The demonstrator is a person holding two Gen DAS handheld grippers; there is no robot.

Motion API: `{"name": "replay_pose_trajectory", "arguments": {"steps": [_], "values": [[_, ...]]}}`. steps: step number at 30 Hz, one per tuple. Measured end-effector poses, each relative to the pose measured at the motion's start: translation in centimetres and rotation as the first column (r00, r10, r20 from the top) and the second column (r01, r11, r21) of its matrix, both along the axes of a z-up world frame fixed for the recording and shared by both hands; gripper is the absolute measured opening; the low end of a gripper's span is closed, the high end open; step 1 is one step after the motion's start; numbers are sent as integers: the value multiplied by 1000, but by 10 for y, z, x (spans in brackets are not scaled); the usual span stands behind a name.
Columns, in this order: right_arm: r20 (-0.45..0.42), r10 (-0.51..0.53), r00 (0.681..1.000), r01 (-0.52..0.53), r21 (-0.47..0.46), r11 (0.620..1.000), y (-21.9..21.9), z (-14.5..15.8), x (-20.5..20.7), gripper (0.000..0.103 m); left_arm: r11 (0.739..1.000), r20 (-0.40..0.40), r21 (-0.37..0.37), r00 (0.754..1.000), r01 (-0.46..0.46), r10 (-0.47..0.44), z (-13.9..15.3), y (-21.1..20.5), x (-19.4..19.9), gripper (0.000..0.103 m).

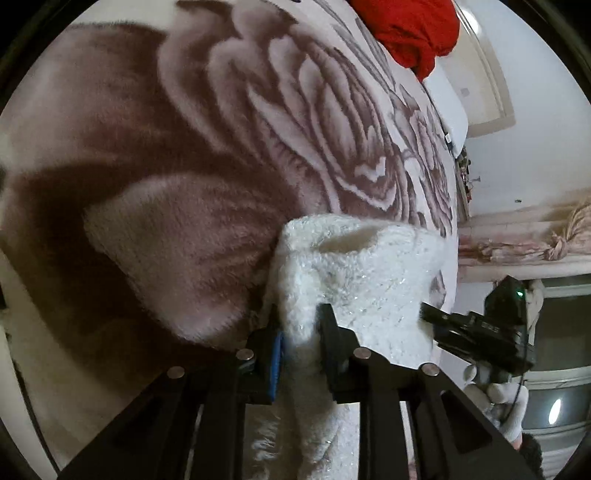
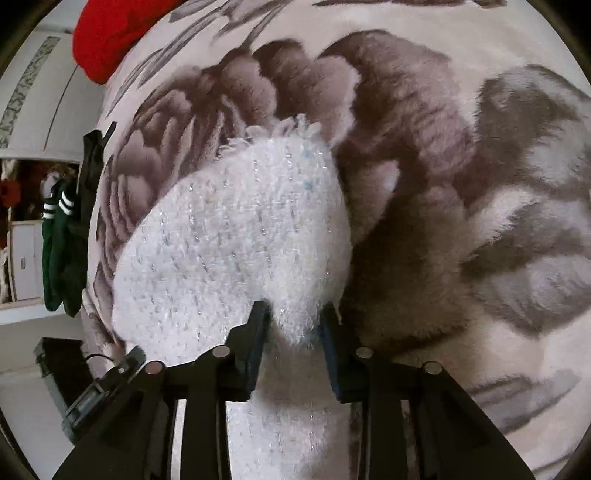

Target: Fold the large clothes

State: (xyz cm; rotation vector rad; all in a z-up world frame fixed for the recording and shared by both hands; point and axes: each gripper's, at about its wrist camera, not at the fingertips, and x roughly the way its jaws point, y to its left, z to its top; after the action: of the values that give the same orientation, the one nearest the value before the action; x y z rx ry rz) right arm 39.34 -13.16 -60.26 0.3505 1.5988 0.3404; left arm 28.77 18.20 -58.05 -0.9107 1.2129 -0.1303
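Note:
A white fluffy knit garment (image 1: 354,273) with shiny threads lies over a pink-and-brown flowered blanket (image 1: 184,147). My left gripper (image 1: 301,332) is shut on a bunched edge of the garment, which hangs down between its fingers. My right gripper (image 2: 293,332) is shut on another bunched edge of the same garment (image 2: 236,236), whose fringed end (image 2: 288,127) points away from me. The right gripper also shows in the left wrist view (image 1: 476,332), at the garment's right side.
A red cloth (image 1: 413,29) lies at the blanket's far end; it also shows in the right wrist view (image 2: 114,33). Green clothes with white stripes (image 2: 61,240) hang left of the bed. A white cabinet (image 2: 26,258) and a black box (image 2: 62,362) stand beyond.

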Motion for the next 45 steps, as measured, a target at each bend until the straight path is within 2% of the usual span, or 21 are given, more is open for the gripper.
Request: {"name": "replay_pose_trajectory", "arguments": {"steps": [2, 4, 9, 10, 11, 12, 15, 18, 20, 24, 26, 28, 31, 33, 34, 35, 37, 40, 43, 44, 45], "values": [[7, -6, 1000, 6, 15, 1000, -13, 22, -14, 35, 999, 8, 31, 999, 38, -38, 28, 2, -11, 44], [27, -2, 1000, 0, 52, 999, -23, 45, -34, 35, 997, 35, 59, 998, 50, -52, 56, 1, -24, 47], [-14, 44, 999, -43, 57, 997, -29, 67, -111, 35, 974, 123, 212, 987, 75, -103, 129, -38, -71, 44], [-36, 55, 998, -53, 55, 997, -27, 64, -124, 35, 971, 117, 216, 985, 102, -130, 133, -54, -75, 35], [-54, 71, 996, -67, 65, 996, -20, 59, -134, 30, 968, 80, 210, 985, 136, -155, 127, -71, -74, 19], [-74, 99, 992, -94, 65, 993, -13, 52, -143, 26, 967, 27, 198, 986, 159, -167, 113, -85, -70, 16], [-111, 156, 982, -157, -7, 988, 3, 24, -157, 23, 950, -109, 250, 981, 186, -163, 52, -110, -57, 11], [-125, 195, 973, -209, -110, 972, 16, 0, -154, 14, 971, -95, 199, 988, 135, -118, 19, -99, -49, 11], [-144, 208, 968, -227, -135, 964, 23, -12, -151, 13, 979, -101, 164, 989, 125, -110, 16, -92, -44, 10], [-177, 183, 967, -216, -186, 959, 35, -31, -143, 13, 974, -78, 175, 989, 141, -129, 10, -92, -38, 9], [-170, 218, 961, -257, -258, 931, 54, -33, -141, 12, 980, -74, 154, 991, 125, -115, 5, -90, -32, 8], [-171, 243, 955, -288, -321, 902, 65, -28, -143, 12, 982, -79, 136, 989, 132, -122, 12, -88, -35, 8], [-166, 261, 951, -302, -314, 900, 64, -9, -148, 13, 982, -74, 116, 988, 146, -138, 42, -85, -44, 8], [-119, 287, 951, -307, -236, 922, 50, 15, -158, 16, 986, -58, 92, 989, 141, -136, 68, -82, -65, 15], [-101, 279, 955, -294, -190, 937, 39, 25, -165, 26, 987, -52, 92, 990, 133, -128, 77, -80, -78, 36], [-100, 244, 965, -256, -124, 959, 19, 36, -176, 48, 988, -44, 103, 992, 119, -115, 87, -78, -96, 69], [-122, 180, 976, -186, -35, 982, -13, 45, -201, 61, 990, -36, 116, 997, 78, -74, 97, -74, -134, 89], [-213, 118, 970, -118, 15, 993, -51, 39, -251, 61, 994, -164, 103, 986, 33, -16, 71, -74, -188, 89], [-301, 95, 949, -94, 18, 995, -73, 13, -305, 61, 993, -301, 118, 953, 1, 34, 28, -82, -229, 86], [-329, 90, 940, -98, -6, 995, -76, 1, -321, 61, 992, -310, 123, 950, -5, 44, 22, -86, -236, 71], [-348, 85, 934, -98, -20, 995, -77, -9, -330, 61, 993, -281, 115, 958, -32, 64, 17, -91, -247, 47]]}}
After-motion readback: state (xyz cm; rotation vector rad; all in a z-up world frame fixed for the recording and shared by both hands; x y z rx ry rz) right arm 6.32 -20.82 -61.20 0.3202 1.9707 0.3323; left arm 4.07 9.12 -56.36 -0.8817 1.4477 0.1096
